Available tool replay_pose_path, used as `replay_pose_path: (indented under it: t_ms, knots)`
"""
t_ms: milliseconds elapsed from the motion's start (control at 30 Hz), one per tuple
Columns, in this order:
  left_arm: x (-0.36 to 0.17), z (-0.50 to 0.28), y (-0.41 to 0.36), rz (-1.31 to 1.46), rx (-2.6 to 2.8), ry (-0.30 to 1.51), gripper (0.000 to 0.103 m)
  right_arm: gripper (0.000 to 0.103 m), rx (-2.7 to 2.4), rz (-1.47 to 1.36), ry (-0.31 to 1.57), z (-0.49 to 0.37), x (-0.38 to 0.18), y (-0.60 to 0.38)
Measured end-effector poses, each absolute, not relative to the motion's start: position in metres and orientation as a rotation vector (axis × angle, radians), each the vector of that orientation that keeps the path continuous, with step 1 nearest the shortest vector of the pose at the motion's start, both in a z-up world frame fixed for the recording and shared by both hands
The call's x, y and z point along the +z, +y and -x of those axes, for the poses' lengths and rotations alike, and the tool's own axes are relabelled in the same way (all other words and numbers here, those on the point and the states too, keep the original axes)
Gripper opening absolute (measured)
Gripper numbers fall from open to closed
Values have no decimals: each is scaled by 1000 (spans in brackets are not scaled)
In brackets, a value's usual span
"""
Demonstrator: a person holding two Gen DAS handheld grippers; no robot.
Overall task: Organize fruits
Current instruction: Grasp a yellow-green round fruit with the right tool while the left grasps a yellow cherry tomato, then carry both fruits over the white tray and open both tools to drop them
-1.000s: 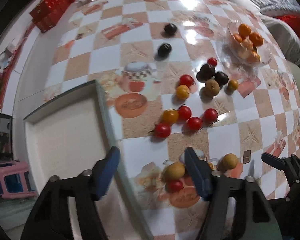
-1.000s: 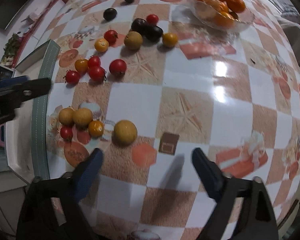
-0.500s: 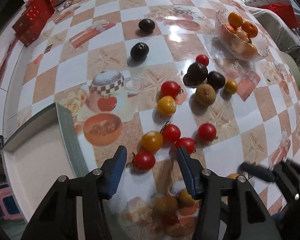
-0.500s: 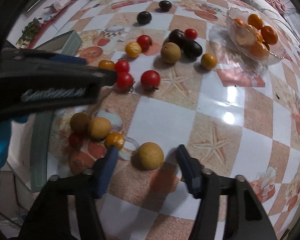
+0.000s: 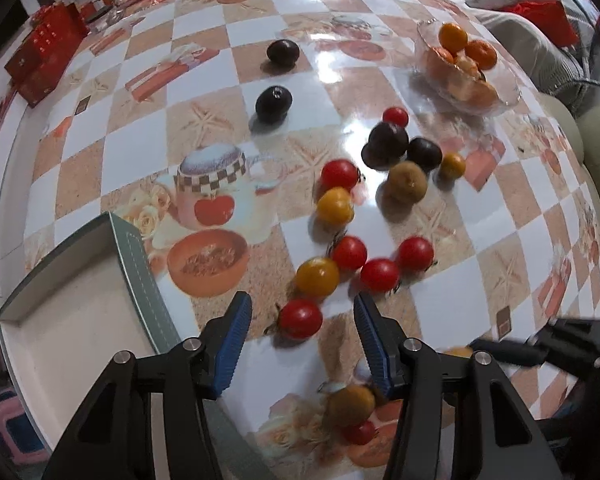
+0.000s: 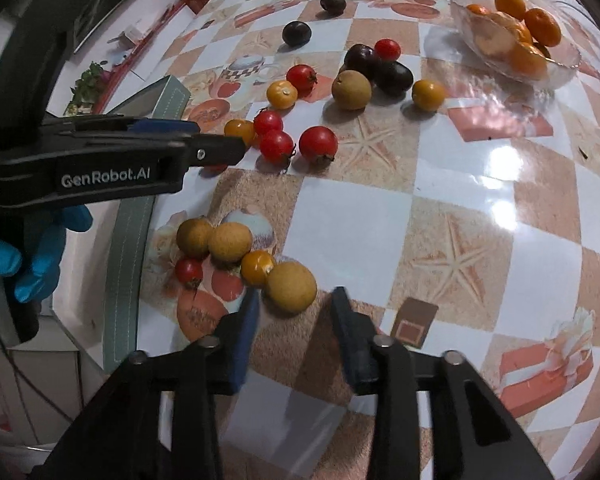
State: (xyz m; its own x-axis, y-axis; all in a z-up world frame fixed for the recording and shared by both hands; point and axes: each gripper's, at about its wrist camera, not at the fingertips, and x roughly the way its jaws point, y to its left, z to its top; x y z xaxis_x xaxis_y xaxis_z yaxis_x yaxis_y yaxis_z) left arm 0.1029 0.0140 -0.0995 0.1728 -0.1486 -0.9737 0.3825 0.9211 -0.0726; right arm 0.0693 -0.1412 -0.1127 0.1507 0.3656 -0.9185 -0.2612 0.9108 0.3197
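left gripper [image 5: 302, 320] released around red tomato [image 5: 300, 319]; right gripper [image 6: 294, 306] closing, still released, straddling brown fruit [image 6: 291, 287]

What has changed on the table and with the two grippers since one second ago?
Both grippers came down to fruit, jaws closing: the left gripper now brackets a red cherry tomato, the right gripper a tan round fruit. Neither fruit is gripped yet. The fruits and glass bowl stayed in place.

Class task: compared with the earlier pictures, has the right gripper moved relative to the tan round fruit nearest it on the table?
Yes. The right gripper has closed in on the tan round fruit, which now sits just beyond its closing fingertips, not yet gripped.
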Motion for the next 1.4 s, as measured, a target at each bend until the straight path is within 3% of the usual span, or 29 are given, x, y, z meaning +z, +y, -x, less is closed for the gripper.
replay_pose_path:
  t_ms: [467, 500, 533, 567, 600, 667, 733, 1400]
  knots:
    - [-111, -101, -7, -271, -447, 1340, 55, 52, 448, 32, 1309, -74, -110, -123]
    - [-111, -102, -6, -269, -446, 1339, 55, 52, 446, 45, 1307, -74, -109, -122]
    - [-111, -103, -7, -267, -446, 1338, 55, 44, 444, 52, 1306, -74, -109, -122]
    - [-111, -103, -7, -266, -448, 1336, 51, 36, 445, 54, 1307, -73, -109, -123]
    - [-111, -103, -8, -270, -445, 1331, 39, 36, 448, 39, 1312, -76, -110, -121]
    - [-111, -107, -10, -275, -448, 1328, 35, 33, 436, 10, 1316, -77, -111, -123]
    - [-111, -111, -15, -264, -446, 1329, 23, 28, 429, -44, 1327, -75, -112, -131]
    - [-64, -84, 22, -95, -369, 1284, 23, 28, 375, -215, 1336, -60, -79, -178]
